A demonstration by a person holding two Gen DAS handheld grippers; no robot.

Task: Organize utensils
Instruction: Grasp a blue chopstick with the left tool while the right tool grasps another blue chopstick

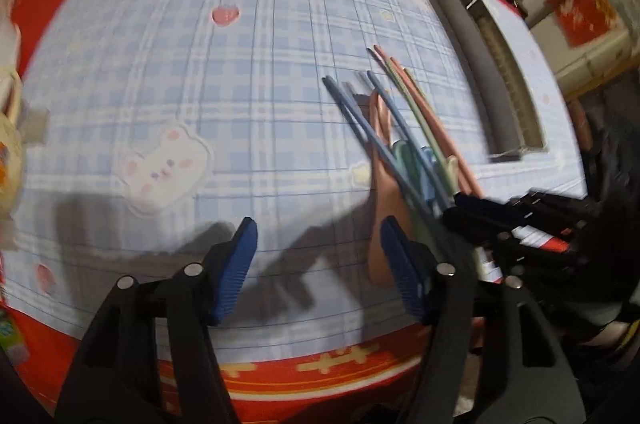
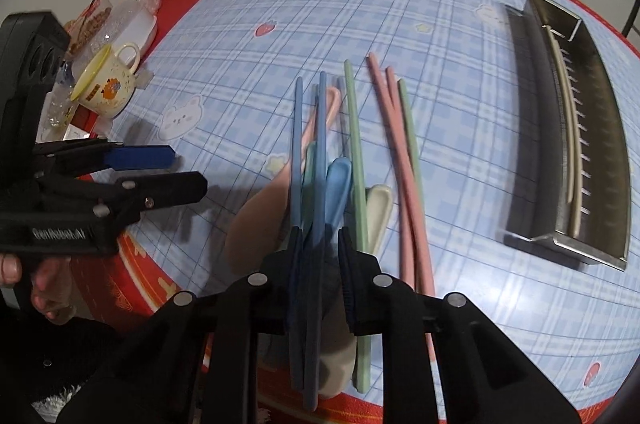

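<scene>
Blue checked cloth with bear and strawberry prints covering a red-edged worktop (image 1: 240,64), seen through the left wrist camera. Left claw (image 1: 318,244) spread wide, nothing between its blue pads, hovering above bare cloth. Just right of it, a blurred bundle of utensils (image 1: 400,128): blue, green and pink chopsticks over a pink spoon. Further right and ahead, a long steel tray (image 1: 492,64). At the right edge, right claw (image 1: 480,212) reaching into the bundle.

Same worktop from the right wrist camera. Right claw (image 2: 318,244) closing around blue chopsticks (image 2: 316,152), jaws near but seemingly not yet pinching; firm contact cannot be told. Beside the sticks, blue spoon (image 2: 338,180), cream spoon (image 2: 378,212), pink spoon (image 2: 256,220), green chopstick (image 2: 356,152), pink chopsticks (image 2: 400,164) to the right. Steel tray well to the right, cream chopsticks (image 2: 570,144) already inside. Mug (image 2: 108,84) far left.

Probably best: squeeze both blue sticks only, lift level, keep spoons clear, then lay lengthwise in the tray.
</scene>
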